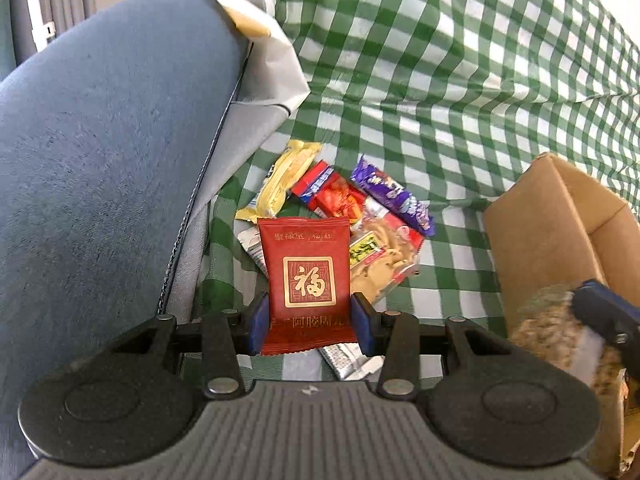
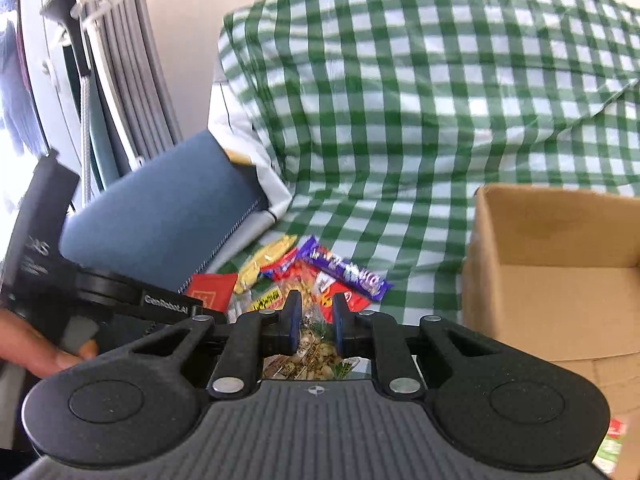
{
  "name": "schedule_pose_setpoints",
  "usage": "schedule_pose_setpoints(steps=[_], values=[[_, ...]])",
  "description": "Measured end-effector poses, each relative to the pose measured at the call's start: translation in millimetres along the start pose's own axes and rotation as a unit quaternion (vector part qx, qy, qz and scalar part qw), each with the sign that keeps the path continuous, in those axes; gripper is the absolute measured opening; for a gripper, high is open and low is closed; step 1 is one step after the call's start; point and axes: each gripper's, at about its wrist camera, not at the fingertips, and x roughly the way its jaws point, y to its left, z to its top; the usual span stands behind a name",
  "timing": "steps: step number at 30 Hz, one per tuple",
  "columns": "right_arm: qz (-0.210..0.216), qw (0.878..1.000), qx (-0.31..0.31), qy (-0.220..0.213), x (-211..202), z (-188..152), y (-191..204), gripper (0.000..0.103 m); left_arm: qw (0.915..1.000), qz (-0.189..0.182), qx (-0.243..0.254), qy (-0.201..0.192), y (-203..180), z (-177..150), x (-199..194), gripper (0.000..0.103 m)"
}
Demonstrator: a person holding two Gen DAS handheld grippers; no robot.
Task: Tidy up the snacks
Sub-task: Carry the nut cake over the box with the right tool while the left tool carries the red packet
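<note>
L gripper (image 1: 311, 320): fingers (image 1: 259, 322) pinch the lower part of a red packet (image 1: 308, 276), which stands upright above the snack pile (image 1: 340, 204) on the green check cloth (image 1: 440, 80). Pile just beyond it: yellow pack (image 1: 282, 178), red wrapper (image 1: 336, 196), purple bar (image 1: 394, 196), clear biscuit bag (image 1: 384, 264); a silver wrapper (image 1: 346, 362) lies under the packet's bottom edge. Blue cushion (image 1: 100, 140) to the left, w/ white fabric beside it. Cardboard box (image 1: 560, 220) to the right, apart from the pile.

R gripper (image 2: 316, 320): fingers (image 2: 294, 320) drawn close, clamping a clear nut bag (image 2: 310, 354) between the pads; bag hangs down below the fingers. In the left view that bag is blurred, at the box's near corner. Box open, inside mostly bare as far as shown. A hand (image 2: 36, 348) grips the L gripper's handle at the left edge of the right view
</note>
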Motion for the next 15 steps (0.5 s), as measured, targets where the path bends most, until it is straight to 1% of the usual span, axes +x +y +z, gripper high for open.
schedule_pose_setpoints(steps=[4,9,13,15], values=[[-0.006,1.0,-0.006,-0.019,-30,6,-4,0.017,0.9997,-0.001,-0.001,-0.023,-10,-5,-14,0.048],[-0.012,0.999,-0.012,-0.047,-67,8,-14,0.017,0.9978,-0.011,0.021,-0.062,-28,-11,-33,0.048],[-0.025,0.996,-0.023,-0.08,-97,-2,-24,0.017,0.9951,-0.028,0.021,-0.092,-41,-14,-46,0.048],[-0.032,0.995,-0.012,-0.088,-107,-9,-35,0.017,0.9932,-0.038,0.026,-0.108,-50,-15,-52,0.048]])
